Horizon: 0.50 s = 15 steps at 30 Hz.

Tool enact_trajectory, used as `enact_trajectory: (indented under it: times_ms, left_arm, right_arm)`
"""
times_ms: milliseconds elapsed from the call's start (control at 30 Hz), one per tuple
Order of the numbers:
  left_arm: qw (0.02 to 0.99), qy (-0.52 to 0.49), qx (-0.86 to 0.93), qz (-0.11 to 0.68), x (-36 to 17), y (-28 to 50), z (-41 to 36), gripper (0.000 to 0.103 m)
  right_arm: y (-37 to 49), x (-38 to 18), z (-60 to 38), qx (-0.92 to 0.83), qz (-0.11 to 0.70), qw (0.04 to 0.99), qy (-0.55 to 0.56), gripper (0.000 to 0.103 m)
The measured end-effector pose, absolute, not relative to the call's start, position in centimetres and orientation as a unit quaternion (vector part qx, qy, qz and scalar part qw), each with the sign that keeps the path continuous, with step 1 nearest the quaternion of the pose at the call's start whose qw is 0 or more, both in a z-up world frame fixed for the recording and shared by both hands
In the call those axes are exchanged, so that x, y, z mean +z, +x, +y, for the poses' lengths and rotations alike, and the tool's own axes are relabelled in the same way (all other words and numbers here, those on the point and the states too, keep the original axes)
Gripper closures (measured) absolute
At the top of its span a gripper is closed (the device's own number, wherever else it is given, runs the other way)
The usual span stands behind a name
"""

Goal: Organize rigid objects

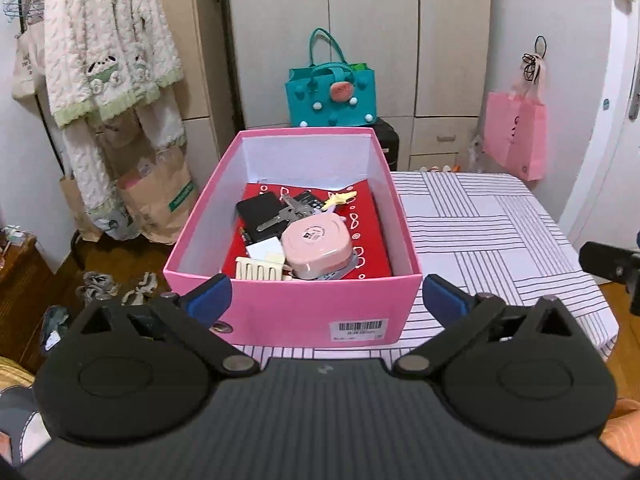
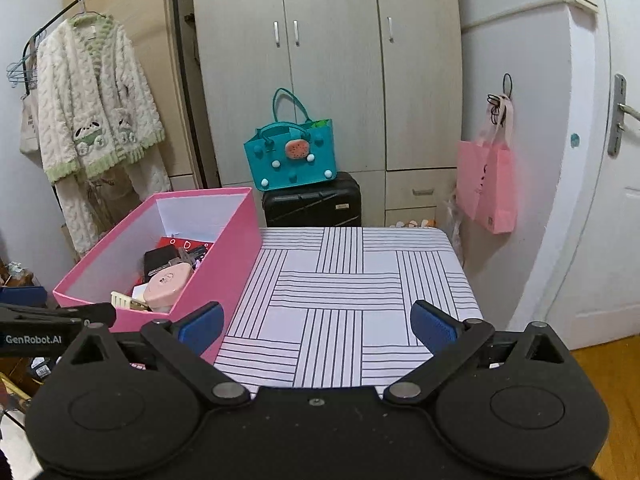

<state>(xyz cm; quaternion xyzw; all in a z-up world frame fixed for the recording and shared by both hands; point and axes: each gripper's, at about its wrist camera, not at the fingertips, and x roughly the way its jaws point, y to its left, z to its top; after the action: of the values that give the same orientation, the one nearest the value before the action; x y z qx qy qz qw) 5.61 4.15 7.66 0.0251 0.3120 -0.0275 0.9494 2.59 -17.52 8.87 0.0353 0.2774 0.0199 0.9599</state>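
A pink cardboard box [image 1: 296, 312] stands on the left part of the striped table [image 1: 480, 224]. Inside lie a red booklet [image 1: 372, 236], a pink round case [image 1: 318, 246], keys [image 1: 286, 214], a black wallet [image 1: 258, 208], a cream comb [image 1: 260, 270] and a yellow star clip [image 1: 340, 199]. My left gripper [image 1: 326, 298] is open and empty, just in front of the box's near wall. My right gripper [image 2: 318, 326] is open and empty above the table's near edge, right of the box [image 2: 224, 256]. The pink case [image 2: 168, 284] also shows there.
A teal handbag [image 2: 292, 156] sits on a black suitcase [image 2: 312, 204] behind the table. A pink paper bag [image 2: 488, 184] hangs on the right wall by a white door [image 2: 600, 200]. A fluffy robe [image 2: 96, 120] hangs at the left. Wardrobes stand behind.
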Motion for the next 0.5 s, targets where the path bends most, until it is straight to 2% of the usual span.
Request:
enact_trajectory:
  times_ms: [500]
  left_arm:
    - [0.952, 0.037, -0.009, 0.302, 7.2, 4.2, 3.7, 0.000]
  right_arm:
    - [1.2, 8.3, -16.8, -0.013, 0.260, 0.965, 0.012, 0.002]
